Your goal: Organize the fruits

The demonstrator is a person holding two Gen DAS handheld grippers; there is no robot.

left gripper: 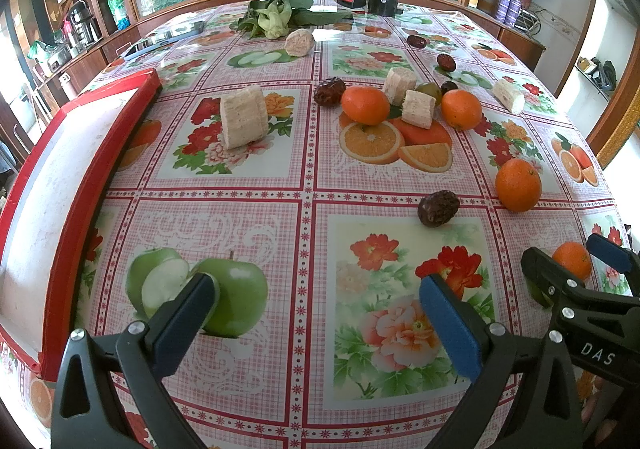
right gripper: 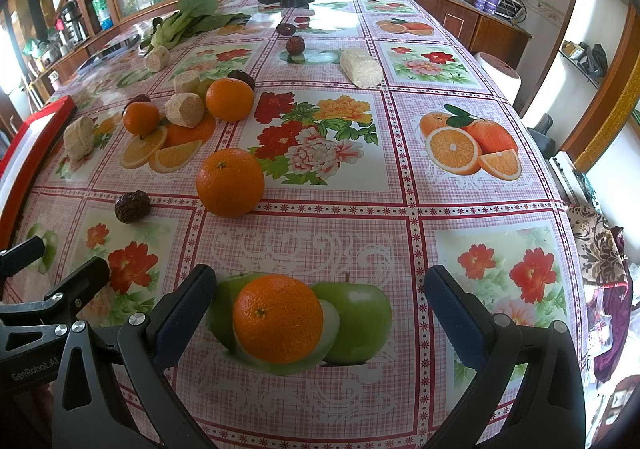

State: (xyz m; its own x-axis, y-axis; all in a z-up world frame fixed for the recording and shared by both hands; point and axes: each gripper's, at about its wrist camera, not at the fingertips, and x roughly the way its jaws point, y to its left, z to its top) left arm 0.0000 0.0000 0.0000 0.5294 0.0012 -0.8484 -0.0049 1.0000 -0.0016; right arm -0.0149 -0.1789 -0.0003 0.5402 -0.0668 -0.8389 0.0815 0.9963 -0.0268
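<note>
Left tongs [left gripper: 316, 325]: released, jaws wide apart, nothing between them; they hover over the printed tablecloth [left gripper: 248, 205], above a printed green apple and a flower panel.

Right tongs [right gripper: 320, 325]: released, jaws wide apart on either side of a near orange [right gripper: 277, 319], not touching it (the orange sits on the cloth, on a printed apple). In the left view the same tongs [left gripper: 576, 261] show at the lower right.

Red tray [left gripper: 60, 185]: at the left edge of the table, white inside, no fruit in it.

Oranges, loose: a second orange [right gripper: 230, 182] past the near one; two more, a back orange [right gripper: 229, 99] and a small orange [right gripper: 141, 118], in a cluster further back.

Dried dates: one near date [right gripper: 132, 206] just left of the second orange; others [right gripper: 295, 45] toward the far end.

Pale cut chunks: one big chunk [left gripper: 244, 117] near the tray; another long chunk [right gripper: 361, 67] lies apart on the right; several among the cluster.

Leafy greens [right gripper: 188, 23]: far left end of the table.

Black cylinder [left gripper: 383, 1]: far end, upright.
</note>
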